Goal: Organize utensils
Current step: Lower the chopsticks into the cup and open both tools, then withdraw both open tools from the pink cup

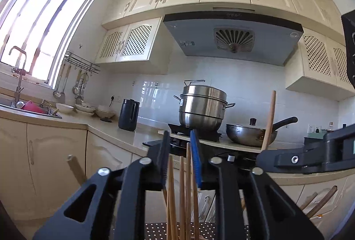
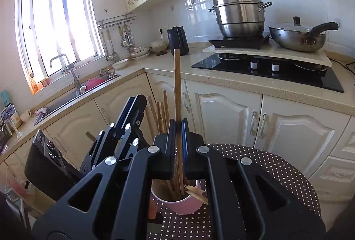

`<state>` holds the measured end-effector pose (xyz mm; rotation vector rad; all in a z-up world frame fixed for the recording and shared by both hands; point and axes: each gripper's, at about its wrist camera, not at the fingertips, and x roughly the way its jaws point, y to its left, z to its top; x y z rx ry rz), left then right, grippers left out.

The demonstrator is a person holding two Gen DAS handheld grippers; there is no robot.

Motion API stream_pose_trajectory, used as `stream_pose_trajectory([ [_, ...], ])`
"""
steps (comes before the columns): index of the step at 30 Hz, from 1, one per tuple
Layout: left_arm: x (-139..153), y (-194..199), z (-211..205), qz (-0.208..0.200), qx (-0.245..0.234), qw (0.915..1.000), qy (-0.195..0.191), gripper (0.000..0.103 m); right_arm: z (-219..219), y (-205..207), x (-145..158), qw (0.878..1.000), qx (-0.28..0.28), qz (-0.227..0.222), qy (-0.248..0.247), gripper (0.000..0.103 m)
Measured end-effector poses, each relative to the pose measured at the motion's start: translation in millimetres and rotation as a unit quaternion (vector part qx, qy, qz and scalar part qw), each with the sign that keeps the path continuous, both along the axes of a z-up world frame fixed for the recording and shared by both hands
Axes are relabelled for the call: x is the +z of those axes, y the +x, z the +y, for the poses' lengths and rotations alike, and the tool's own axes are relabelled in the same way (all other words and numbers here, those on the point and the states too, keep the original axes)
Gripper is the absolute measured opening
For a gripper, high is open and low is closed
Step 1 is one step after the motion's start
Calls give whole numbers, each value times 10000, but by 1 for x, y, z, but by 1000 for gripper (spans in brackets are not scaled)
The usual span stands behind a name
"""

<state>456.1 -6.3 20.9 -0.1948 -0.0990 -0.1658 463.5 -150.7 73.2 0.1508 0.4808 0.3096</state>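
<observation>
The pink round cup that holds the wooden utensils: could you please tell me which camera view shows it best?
The right wrist view: the pink round cup shows its rim and wall below the right gripper, on the dotted tablecloth. The left wrist view misses the cup; only wooden chopsticks rise between that gripper's jaws.

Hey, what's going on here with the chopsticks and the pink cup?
A person is sorting utensils with two handheld tools. The right tool is clamped on a long brown wooden stick standing upright in the pink round cup on the dotted tablecloth. The left tool has a bundle of wooden chopsticks between its parted fingers, beside the cup.
</observation>
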Motion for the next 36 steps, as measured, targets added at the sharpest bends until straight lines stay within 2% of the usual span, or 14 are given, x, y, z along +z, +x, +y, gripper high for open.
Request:
stream_pose_trajectory([
  [5, 5, -3, 6, 56, 33, 10000, 12, 39, -4, 0, 0, 9999, -76, 64, -67, 7],
  [10, 11, -11, 15, 182, 95, 9998, -9, 43, -7, -5, 2, 9999, -130, 60, -81, 8],
  [14, 20, -24, 19, 128, 189, 9997, 55, 46, -8, -13, 9, 9999, -121, 18, -71, 10],
  [15, 24, -29, 21, 104, 202, 9997, 101, 46, -9, -18, 13, 9999, -124, -41, -86, 17],
  [17, 30, -37, 22, 92, 173, 9997, 133, 48, -10, -28, 19, 9996, -177, -174, -102, 49],
  [18, 33, -43, 23, 101, 133, 9998, 145, 48, -11, -35, 23, 9992, -238, -317, -107, 71],
  [21, 42, -61, 25, 55, 154, 9996, 251, 50, -14, -52, 32, 9979, -283, -545, -198, 72],
  [26, 52, -92, 30, 140, 147, 9993, 298, 51, -22, -75, 36, 9978, -253, -589, -140, 72],
  [29, 56, -115, 29, 106, 221, 9987, 452, 53, -25, -89, 33, 9981, -201, -567, -144, 77],
  [32, 56, -138, 28, 92, 290, 9979, 565, 65, -27, -103, 26, 9982, -188, -541, -170, 83],
  [36, 50, -164, 28, 141, 266, 9975, 642, 65, -32, -122, 11, 9984, -185, -471, -234, 90],
])
